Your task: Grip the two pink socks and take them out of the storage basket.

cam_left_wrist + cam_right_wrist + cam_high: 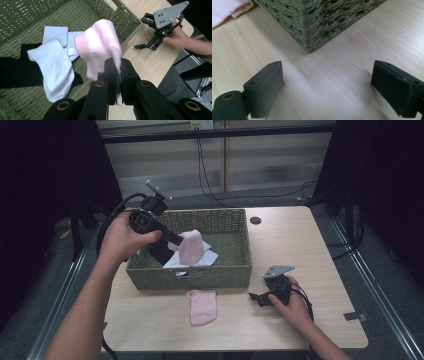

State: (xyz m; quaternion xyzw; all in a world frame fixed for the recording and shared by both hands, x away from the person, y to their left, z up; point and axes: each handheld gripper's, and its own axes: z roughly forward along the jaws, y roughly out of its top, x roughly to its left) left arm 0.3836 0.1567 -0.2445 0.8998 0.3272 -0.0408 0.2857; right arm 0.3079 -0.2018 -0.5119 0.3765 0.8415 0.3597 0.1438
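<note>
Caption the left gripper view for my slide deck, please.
Left gripper shut on a pink sock, lifted over white socks in a woven basket.

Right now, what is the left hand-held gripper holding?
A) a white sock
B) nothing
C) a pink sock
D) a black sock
C: the left hand-held gripper has its jaws pinched shut on the pink sock, lifted above the basket, while the white socks and the black sock lie inside it.
</note>
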